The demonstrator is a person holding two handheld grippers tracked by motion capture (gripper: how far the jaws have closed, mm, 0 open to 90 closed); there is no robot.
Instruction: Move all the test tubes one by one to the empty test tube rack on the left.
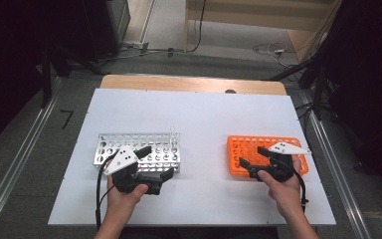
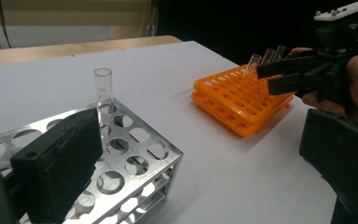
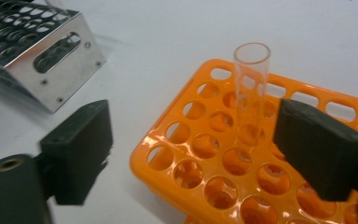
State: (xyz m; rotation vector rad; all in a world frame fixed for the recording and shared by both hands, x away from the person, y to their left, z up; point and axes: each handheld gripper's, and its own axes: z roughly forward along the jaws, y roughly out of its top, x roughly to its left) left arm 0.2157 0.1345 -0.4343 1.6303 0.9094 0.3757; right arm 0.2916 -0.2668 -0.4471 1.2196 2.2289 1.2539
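Observation:
A silver metal rack [image 1: 139, 149] with round holes lies left of centre, with one clear tube [image 2: 103, 88] upright in a hole near its corner. My left gripper [image 1: 155, 162] hovers at that rack's front right corner, its jaws wide apart [image 2: 200, 130] with nothing between them. An orange plastic rack [image 1: 266, 154] lies to the right and holds three clear tubes [image 2: 265, 58]. My right gripper [image 1: 249, 154] is low over the orange rack's left part. One upright tube [image 3: 251, 84] stands between and just beyond its open jaws [image 3: 193, 112], and the pads do not touch it.
Both racks rest on a white board [image 1: 199, 114] laid over a wooden table [image 1: 189, 82]. The board has bare room between the racks and behind them. Dark stands and cables [image 1: 273, 50] surround the table on the floor.

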